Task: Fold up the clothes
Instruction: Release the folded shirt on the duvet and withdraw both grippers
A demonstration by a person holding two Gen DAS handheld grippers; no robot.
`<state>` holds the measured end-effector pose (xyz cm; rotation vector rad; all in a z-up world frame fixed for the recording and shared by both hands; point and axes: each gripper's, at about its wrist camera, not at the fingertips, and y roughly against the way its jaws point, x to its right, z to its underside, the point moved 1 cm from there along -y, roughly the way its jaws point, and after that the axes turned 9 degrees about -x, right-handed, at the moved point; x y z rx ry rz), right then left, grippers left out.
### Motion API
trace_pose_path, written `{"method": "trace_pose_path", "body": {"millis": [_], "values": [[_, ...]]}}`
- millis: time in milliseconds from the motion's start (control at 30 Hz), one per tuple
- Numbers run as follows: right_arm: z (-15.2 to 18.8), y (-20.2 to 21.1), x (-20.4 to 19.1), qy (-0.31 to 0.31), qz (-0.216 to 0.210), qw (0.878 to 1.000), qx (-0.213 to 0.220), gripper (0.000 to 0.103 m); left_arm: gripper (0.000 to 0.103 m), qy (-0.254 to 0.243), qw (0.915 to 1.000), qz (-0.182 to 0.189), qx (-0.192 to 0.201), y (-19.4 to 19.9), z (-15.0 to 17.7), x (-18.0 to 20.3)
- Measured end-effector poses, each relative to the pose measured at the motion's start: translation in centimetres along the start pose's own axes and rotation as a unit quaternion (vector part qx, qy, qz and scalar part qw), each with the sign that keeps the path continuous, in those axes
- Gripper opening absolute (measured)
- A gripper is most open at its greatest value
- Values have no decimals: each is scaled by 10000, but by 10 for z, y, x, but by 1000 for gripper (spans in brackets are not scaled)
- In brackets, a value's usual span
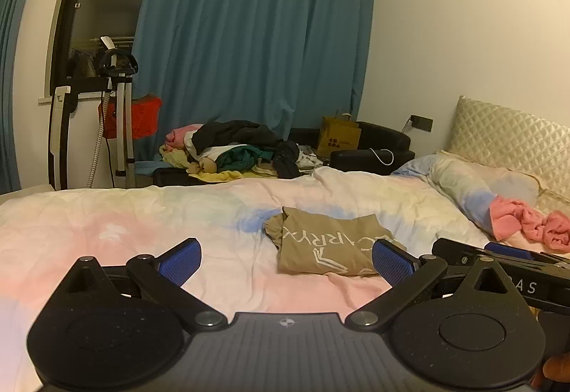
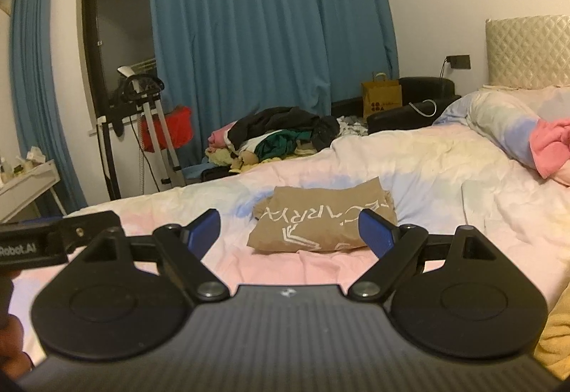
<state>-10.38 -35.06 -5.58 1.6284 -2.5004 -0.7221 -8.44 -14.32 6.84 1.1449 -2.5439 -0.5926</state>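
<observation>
A tan shirt (image 1: 320,246) with white lettering lies folded into a compact rectangle on the bed; it also shows in the right wrist view (image 2: 320,224). My left gripper (image 1: 286,262) is open and empty, held above the bedding just short of the shirt. My right gripper (image 2: 288,231) is open and empty, also just short of the shirt, with the shirt showing between its blue pads. The right gripper's body shows at the right edge of the left wrist view (image 1: 498,256).
The bed has a pastel pink, blue and cream duvet (image 1: 142,221). A pink garment (image 1: 534,224) lies near the pillow at right. A heap of clothes (image 1: 235,150) sits beyond the bed's far edge. A garment steamer stand (image 1: 117,107) and blue curtains are behind.
</observation>
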Motion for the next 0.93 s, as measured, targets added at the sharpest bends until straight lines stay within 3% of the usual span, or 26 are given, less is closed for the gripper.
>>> {"method": "trace_pose_path", "body": {"millis": [933], "values": [[-1,-2,0,-27,52,9999,-159,86,103,63,10000,-39,-13,1,3,-7]]}}
